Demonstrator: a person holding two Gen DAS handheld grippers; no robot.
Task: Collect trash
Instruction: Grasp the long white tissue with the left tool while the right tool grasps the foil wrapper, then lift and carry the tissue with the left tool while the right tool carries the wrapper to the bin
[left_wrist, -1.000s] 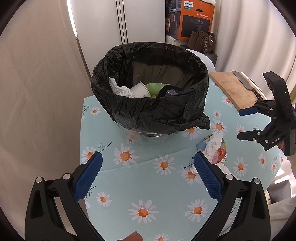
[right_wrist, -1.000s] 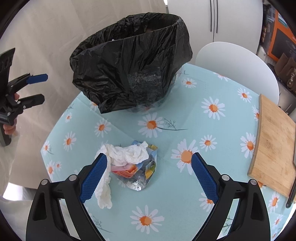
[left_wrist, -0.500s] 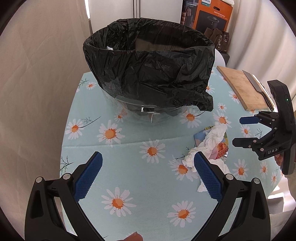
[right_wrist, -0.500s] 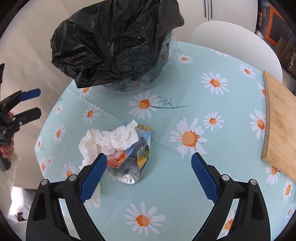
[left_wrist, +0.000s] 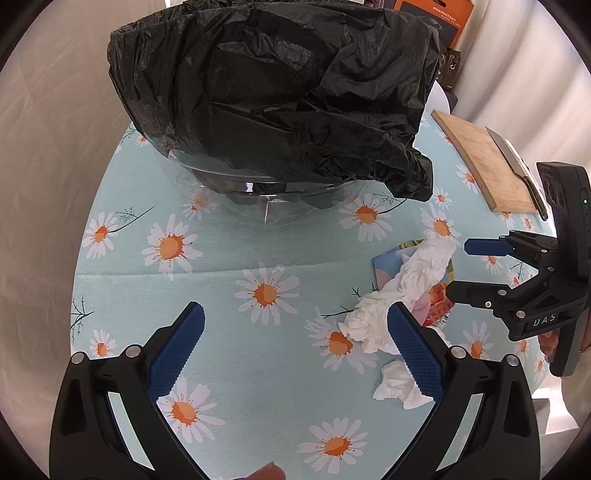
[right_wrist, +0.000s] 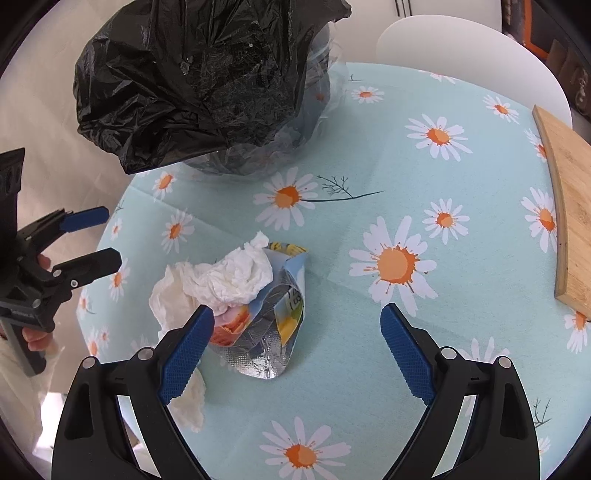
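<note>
A bin lined with a black bag (left_wrist: 280, 99) stands on the daisy tablecloth (left_wrist: 221, 295); it also shows in the right wrist view (right_wrist: 199, 77). Crumpled white tissue (right_wrist: 229, 277) lies on a foil snack wrapper (right_wrist: 277, 325), also seen in the left wrist view as tissue (left_wrist: 406, 284) over the wrapper (left_wrist: 436, 302). A second tissue wad (left_wrist: 399, 380) lies nearer the table's edge. My left gripper (left_wrist: 295, 350) is open and empty, left of the trash. My right gripper (right_wrist: 295, 343) is open and empty, low over the wrapper, its left finger beside the tissue.
A wooden cutting board (left_wrist: 484, 166) with a knife (left_wrist: 517, 166) lies at the table's far right; the board also shows in the right wrist view (right_wrist: 569, 218). A white chair (right_wrist: 461, 55) stands behind the table. An orange box (left_wrist: 432, 14) sits in the background.
Both grippers have dropped lower and closer to the table. The bin's inside is out of sight now. The trash pile has grown larger in the right wrist view.
</note>
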